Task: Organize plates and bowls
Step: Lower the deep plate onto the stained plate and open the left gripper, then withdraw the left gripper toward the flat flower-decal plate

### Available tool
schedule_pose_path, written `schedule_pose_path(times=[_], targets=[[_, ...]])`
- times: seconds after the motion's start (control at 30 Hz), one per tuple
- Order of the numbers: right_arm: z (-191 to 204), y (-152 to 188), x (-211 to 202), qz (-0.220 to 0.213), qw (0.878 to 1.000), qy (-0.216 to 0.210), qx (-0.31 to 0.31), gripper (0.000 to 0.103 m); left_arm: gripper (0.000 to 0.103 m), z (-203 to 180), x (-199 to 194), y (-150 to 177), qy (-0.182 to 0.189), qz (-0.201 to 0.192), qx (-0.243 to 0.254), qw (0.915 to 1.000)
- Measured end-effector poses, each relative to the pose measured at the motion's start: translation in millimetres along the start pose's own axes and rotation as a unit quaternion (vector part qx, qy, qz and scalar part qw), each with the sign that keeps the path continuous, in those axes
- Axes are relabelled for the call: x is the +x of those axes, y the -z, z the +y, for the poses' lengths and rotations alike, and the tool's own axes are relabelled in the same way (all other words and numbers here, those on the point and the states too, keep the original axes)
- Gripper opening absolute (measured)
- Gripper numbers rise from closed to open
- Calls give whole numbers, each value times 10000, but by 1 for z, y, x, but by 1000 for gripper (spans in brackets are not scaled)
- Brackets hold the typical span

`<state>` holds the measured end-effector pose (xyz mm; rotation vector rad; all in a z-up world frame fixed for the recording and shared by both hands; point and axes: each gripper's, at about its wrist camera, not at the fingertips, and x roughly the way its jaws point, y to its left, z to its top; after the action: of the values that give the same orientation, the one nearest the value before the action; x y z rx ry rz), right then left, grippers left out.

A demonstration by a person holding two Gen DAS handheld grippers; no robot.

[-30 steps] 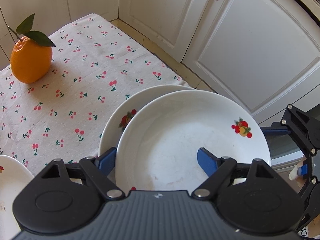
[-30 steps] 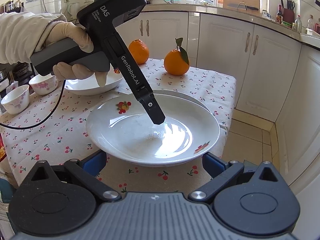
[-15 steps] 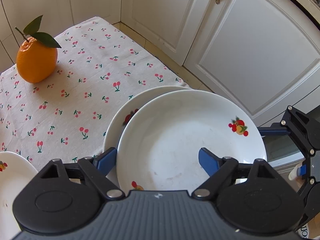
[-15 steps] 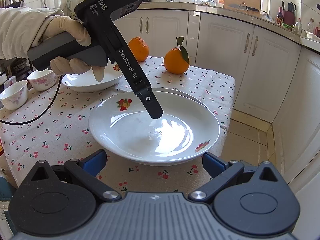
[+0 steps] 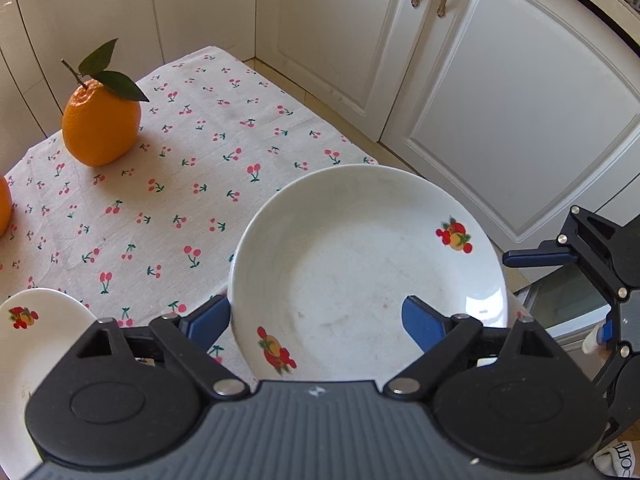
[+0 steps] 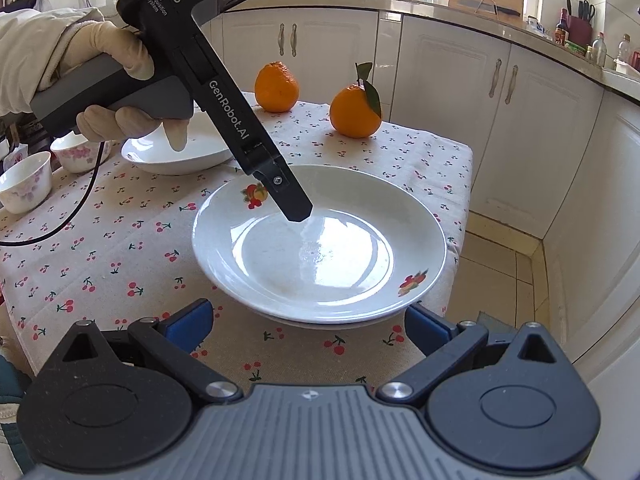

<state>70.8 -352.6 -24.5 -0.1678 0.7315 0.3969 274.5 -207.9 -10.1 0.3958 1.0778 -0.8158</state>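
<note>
A white plate with fruit prints (image 6: 320, 248) rests stacked on a second plate whose rim (image 6: 304, 322) shows just beneath it, near the table's right edge; the stack also shows in the left wrist view (image 5: 360, 264). My left gripper (image 5: 316, 316) is open, its fingers straddling the top plate's near rim; in the right wrist view one of its fingers (image 6: 294, 204) hangs over the plate. My right gripper (image 6: 308, 324) is open and empty, just in front of the stack. A third white plate (image 6: 180, 152) sits farther back, also at the lower left of the left wrist view (image 5: 32, 344).
Two oranges (image 6: 356, 112) (image 6: 276, 86) stand at the far end of the cherry-print tablecloth (image 6: 120, 248). Two small floral bowls (image 6: 26, 186) (image 6: 80, 154) sit at the left. White cabinets (image 6: 520, 128) and tiled floor lie right of the table.
The top plate has come down and centred over the lower plate, which is now almost fully covered. My left gripper has lifted and pulled back a little. My right gripper has drawn back slightly.
</note>
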Motion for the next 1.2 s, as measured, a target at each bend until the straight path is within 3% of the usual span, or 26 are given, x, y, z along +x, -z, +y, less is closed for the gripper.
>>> schedule_pose_path(times=[0.13,0.37,0.57,0.73,1.1,1.2], targets=[[5,-1,-5,0,10000,75,-8,103,92,3,-7,6,72,-163,-118,9998],[16,-8,-15,80,9990,365,225,103,93,-16,-45,37,-117,-1010,67,9948],[32,-12,-22,68,9981,528,309,103,94,-39,-81,74,-378,-1528,227,9873],[48,-17,-30,-77,9978,606,271,103,97,-51,-107,114,-841,-1948,164,9771],[90,-28,-26,-210,9992,349,-6,103,97,-54,-122,191,-1919,-2211,-367,9555],[99,-32,-22,-164,9994,277,-87,103,97,-42,-119,200,-1951,-2159,-699,9542]])
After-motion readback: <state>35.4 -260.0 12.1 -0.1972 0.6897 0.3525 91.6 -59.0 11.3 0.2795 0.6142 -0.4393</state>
